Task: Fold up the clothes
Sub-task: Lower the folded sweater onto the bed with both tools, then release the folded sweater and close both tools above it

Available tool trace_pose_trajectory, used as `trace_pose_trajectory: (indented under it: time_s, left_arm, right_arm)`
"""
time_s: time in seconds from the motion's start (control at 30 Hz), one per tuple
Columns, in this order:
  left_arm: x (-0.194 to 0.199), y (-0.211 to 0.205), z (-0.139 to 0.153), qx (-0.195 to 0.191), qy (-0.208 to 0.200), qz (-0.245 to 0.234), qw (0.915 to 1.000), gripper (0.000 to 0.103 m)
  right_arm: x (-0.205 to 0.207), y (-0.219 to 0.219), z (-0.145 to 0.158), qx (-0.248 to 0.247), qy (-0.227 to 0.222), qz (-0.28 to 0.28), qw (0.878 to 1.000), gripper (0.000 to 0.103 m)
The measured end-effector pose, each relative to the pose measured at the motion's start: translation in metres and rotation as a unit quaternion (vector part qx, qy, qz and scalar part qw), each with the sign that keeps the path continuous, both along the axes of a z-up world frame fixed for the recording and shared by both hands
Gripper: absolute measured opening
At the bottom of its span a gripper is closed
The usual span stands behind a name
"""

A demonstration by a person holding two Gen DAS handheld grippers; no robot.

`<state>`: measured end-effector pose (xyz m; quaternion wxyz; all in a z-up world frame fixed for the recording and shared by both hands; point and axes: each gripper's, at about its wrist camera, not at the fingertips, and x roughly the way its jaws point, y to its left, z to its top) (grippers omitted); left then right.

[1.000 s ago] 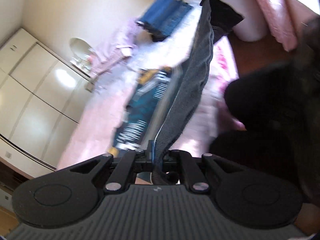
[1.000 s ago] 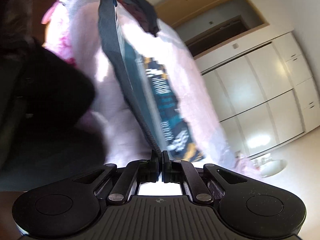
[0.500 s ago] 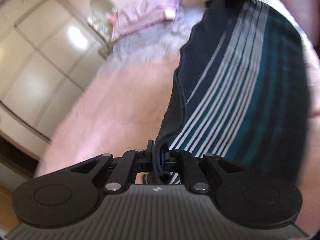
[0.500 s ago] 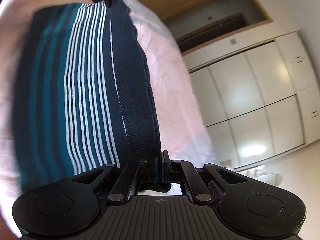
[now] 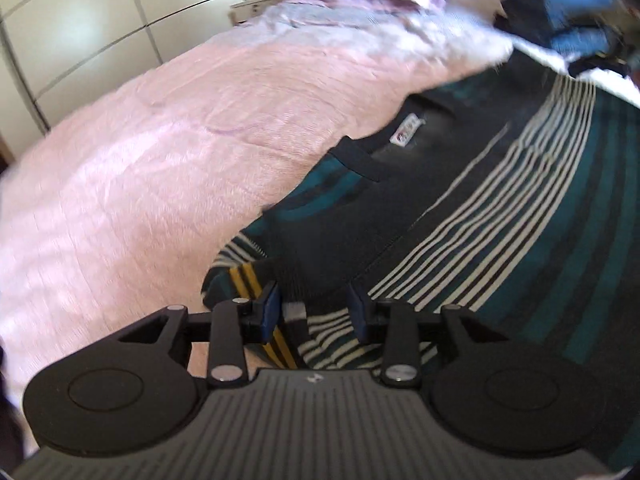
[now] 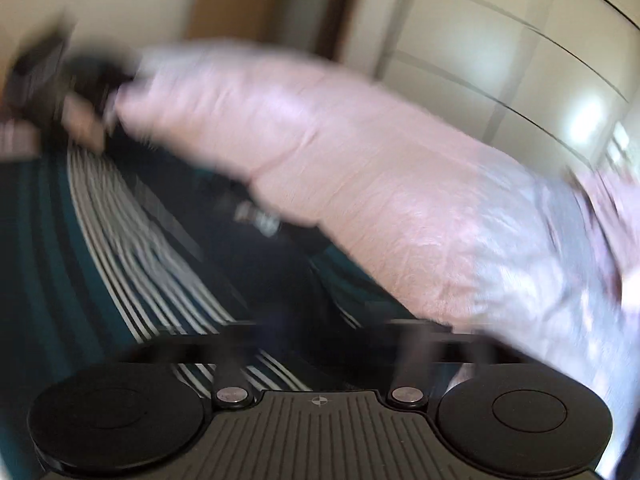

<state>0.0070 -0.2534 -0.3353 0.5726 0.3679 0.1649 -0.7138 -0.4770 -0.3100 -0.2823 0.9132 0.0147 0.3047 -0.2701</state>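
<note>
A dark navy sweater (image 5: 460,216) with white and teal stripes lies spread on the pink blanket (image 5: 160,128), filling the right half of the left wrist frame, its neck label (image 5: 408,136) near the centre. The left gripper (image 5: 314,312) stands spread over the sweater's ribbed edge at lower centre. Folded blue clothes (image 5: 576,36) sit at the upper right. The right gripper (image 6: 320,332) is blurred, fingers seemingly apart above the sweater; white cabinet doors (image 6: 500,40) fill the upper right

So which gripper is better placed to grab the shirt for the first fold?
Probably the left gripper: its open fingers straddle the striped shirt's shoulder edge on the pink blanket. The right view is too blurred to judge.
</note>
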Motion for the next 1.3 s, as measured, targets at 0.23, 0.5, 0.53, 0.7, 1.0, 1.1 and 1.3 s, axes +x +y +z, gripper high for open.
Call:
trace_pose_trajectory:
  time_s: [0.23, 0.5, 0.53, 0.7, 1.0, 1.1, 1.3]
  left_arm:
    - [0.016, 0.005, 0.002, -0.015, 0.068, 0.025, 0.9972, 0.031]
    - [0.026, -0.003, -0.002, -0.013, 0.113, 0.037, 0.9928, 0.031]
    - [0.026, -0.003, -0.003, -0.014, 0.117, 0.038, 0.9923, 0.031]
    - [0.028, -0.014, -0.008, -0.006, 0.142, 0.051, 0.9886, 0.03]
    - [0.03, -0.012, -0.009, -0.016, 0.145, 0.06, 0.9875, 0.007]
    - [0.028, -0.008, -0.008, -0.023, 0.14, 0.056, 0.9883, 0.006]
    - [0.032, 0.001, 0.013, -0.065, 0.147, 0.048, 0.9858, 0.006]
  right_arm:
    - [-0.059, -0.022, 0.004, 0.105, -0.131, -0.108, 0.98, 0.085]
    - [-0.054, -0.05, -0.003, 0.148, -0.145, -0.134, 0.969, 0.077]
    - [-0.048, -0.053, -0.009, 0.152, -0.137, -0.134, 0.97, 0.067]
    - [-0.039, -0.056, -0.024, 0.157, -0.13, -0.143, 0.969, 0.053]
    - [-0.05, -0.046, -0.017, 0.149, -0.135, -0.145, 0.969, 0.023]
    - [-0.047, -0.043, -0.016, 0.138, -0.12, -0.147, 0.972, 0.011]
    - [-0.047, -0.023, 0.0, 0.093, -0.119, -0.145, 0.978, 0.008]
